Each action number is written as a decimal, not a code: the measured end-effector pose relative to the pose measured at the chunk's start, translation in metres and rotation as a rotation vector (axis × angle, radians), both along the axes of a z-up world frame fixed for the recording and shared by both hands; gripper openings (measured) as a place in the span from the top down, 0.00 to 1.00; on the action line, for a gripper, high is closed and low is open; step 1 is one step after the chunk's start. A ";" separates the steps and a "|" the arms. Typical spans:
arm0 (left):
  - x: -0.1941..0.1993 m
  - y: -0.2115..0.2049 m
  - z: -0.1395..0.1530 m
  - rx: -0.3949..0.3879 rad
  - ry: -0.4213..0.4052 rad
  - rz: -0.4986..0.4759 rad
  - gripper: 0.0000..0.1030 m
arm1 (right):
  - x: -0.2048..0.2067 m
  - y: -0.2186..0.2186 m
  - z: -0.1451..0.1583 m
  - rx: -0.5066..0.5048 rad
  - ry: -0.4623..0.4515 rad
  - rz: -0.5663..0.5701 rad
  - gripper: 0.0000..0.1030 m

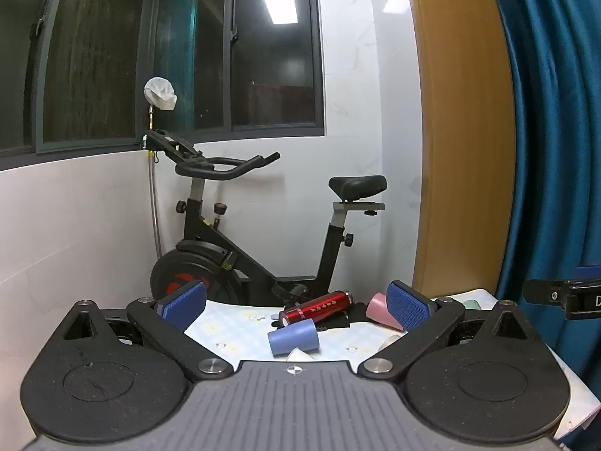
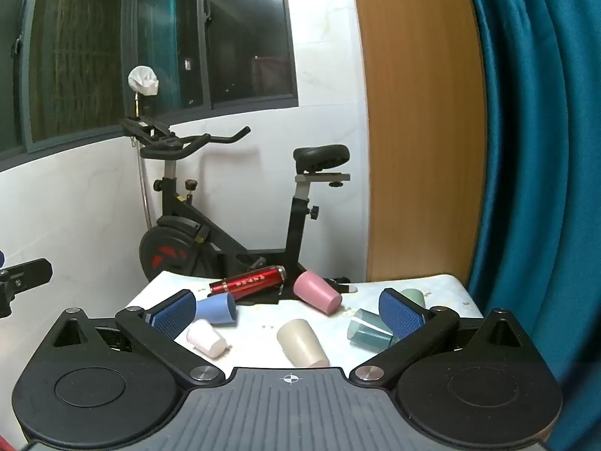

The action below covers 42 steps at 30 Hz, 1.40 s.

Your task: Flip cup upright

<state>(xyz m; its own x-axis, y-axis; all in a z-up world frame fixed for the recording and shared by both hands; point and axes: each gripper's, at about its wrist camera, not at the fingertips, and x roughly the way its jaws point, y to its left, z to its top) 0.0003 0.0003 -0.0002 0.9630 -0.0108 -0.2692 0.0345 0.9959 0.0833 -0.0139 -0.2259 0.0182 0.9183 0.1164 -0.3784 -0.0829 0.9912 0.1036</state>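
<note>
Both grippers wide apart—beige cup (image 2: 302, 342) (on side) untouched.

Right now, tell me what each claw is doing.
Left claw: open, holding nothing, above the table.
Right claw: open, holding nothing, above the cups.

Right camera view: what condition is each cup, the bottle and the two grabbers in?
Beige cup: on its side.
Pink cup: on its side.
Blue cup: on its side.
White cup: on its side.
Teal cup: tipped over.
Red bottle: lying down.
Right gripper: open, empty.
Left gripper: open, empty.
</note>
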 end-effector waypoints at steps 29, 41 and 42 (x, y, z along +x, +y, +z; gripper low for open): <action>0.002 -0.002 0.003 -0.005 -0.006 0.008 0.00 | 0.002 -0.002 -0.004 0.003 -0.004 -0.008 0.00; -0.001 -0.002 0.003 -0.007 -0.006 0.007 0.00 | 0.002 -0.002 -0.004 0.003 -0.002 -0.009 0.00; -0.001 -0.003 0.003 -0.007 -0.007 0.007 0.00 | 0.002 -0.002 -0.004 0.003 -0.002 -0.009 0.00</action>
